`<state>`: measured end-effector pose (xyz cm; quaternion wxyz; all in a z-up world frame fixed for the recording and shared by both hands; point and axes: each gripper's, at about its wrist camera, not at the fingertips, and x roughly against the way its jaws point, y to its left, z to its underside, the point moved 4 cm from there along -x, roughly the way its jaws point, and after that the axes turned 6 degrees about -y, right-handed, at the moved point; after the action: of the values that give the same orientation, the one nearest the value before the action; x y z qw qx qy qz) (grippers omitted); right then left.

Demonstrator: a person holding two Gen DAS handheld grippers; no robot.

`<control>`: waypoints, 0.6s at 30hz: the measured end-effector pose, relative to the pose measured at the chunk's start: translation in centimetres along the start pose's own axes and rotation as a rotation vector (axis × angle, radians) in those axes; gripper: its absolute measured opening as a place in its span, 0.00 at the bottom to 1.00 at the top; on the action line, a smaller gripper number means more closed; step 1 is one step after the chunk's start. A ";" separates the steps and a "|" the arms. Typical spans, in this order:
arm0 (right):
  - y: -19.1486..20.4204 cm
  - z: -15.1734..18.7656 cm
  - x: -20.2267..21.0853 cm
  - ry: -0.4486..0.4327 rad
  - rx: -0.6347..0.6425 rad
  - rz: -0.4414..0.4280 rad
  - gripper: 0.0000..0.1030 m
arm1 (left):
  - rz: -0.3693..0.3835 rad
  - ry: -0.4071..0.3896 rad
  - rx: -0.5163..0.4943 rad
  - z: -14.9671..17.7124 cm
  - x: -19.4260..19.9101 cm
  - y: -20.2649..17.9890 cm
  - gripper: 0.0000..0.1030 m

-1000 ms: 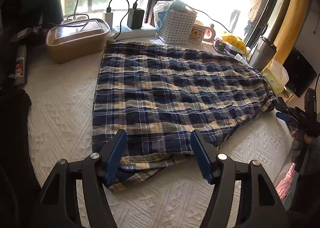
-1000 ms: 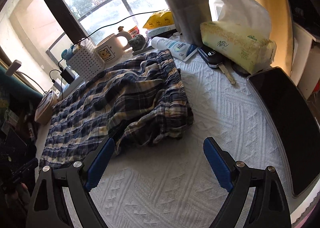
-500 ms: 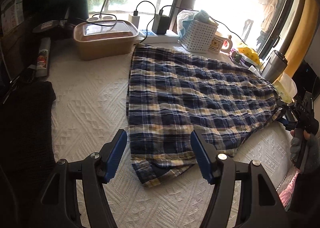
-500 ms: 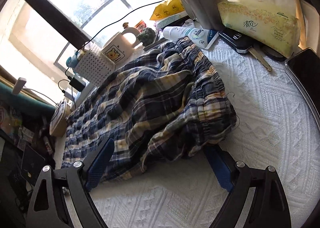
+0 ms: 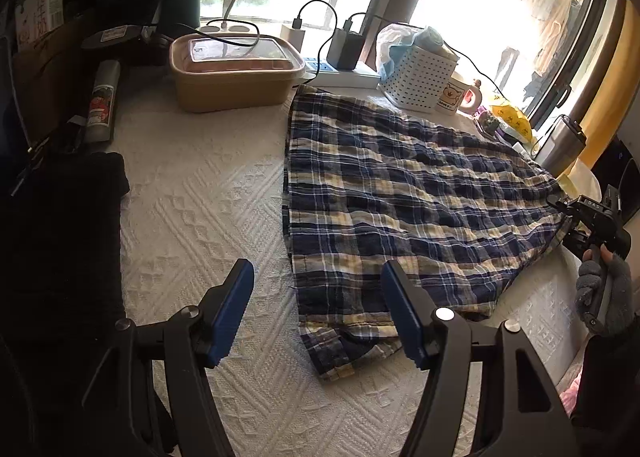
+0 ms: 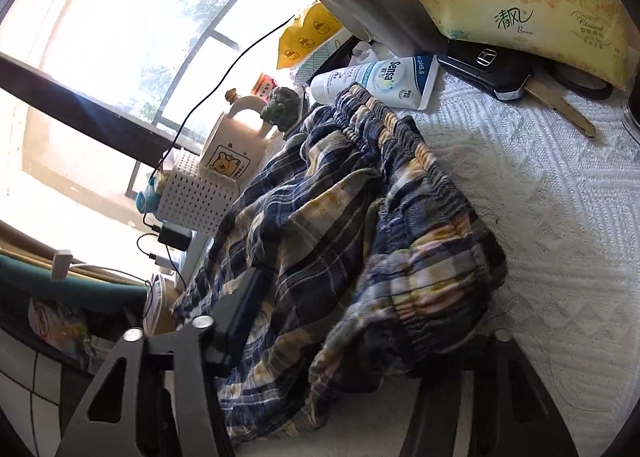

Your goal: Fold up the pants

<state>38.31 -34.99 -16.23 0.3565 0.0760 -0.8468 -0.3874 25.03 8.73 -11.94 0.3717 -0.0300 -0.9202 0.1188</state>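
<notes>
Plaid pants [image 5: 400, 197] lie flat mid-worktop [image 5: 208, 193], waistband toward the right edge. The right gripper [image 6: 352, 321] has just been closing and its jaws now clamp the bunched waistband [image 6: 424, 241]. The left gripper [image 5: 318, 313] hangs open over the hem corner [image 5: 340, 345], gripping nothing. Step: taking hold for the fold. Next: left pinches the hem, then both lift together.

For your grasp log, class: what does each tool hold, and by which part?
Right tool: jaws just closed on the plaid pants, bunching the elastic waistband end. Left tool: open, holding nothing.
</notes>
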 end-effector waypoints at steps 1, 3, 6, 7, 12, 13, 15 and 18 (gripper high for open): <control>0.0 -0.1 0.1 -0.009 0.000 0.001 0.32 | 0.000 -0.003 0.002 -0.1 0.0 0.1 0.64; 0.4 -0.4 0.3 -0.024 0.017 0.005 0.22 | 0.000 -0.010 0.009 -0.1 0.2 0.6 0.64; 1.9 -0.6 0.9 -0.049 0.092 0.025 0.17 | 0.005 -0.017 0.014 -0.1 0.5 1.0 0.64; 2.8 -0.7 1.1 -0.060 0.137 0.039 0.16 | 0.007 -0.018 0.016 -0.1 0.4 1.0 0.64; 7.6 -0.7 2.1 -0.117 0.337 0.089 0.15 | 0.022 -0.027 0.031 0.2 0.8 1.7 0.64; 8.6 -0.6 2.2 -0.127 0.374 0.096 0.15 | 0.025 -0.028 0.033 0.2 0.9 1.8 0.64; 10.9 -0.4 2.3 -0.141 0.453 0.101 0.15 | 0.028 -0.033 0.036 0.4 1.2 2.1 0.64; 14.9 0.9 1.7 -0.148 0.587 0.098 0.15 | 0.026 -0.041 0.049 0.4 1.7 2.8 0.64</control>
<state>38.68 -24.90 -5.16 0.2750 0.1062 -0.9489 -0.1130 23.42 11.61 -11.75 0.3516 -0.0306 -0.9241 0.1468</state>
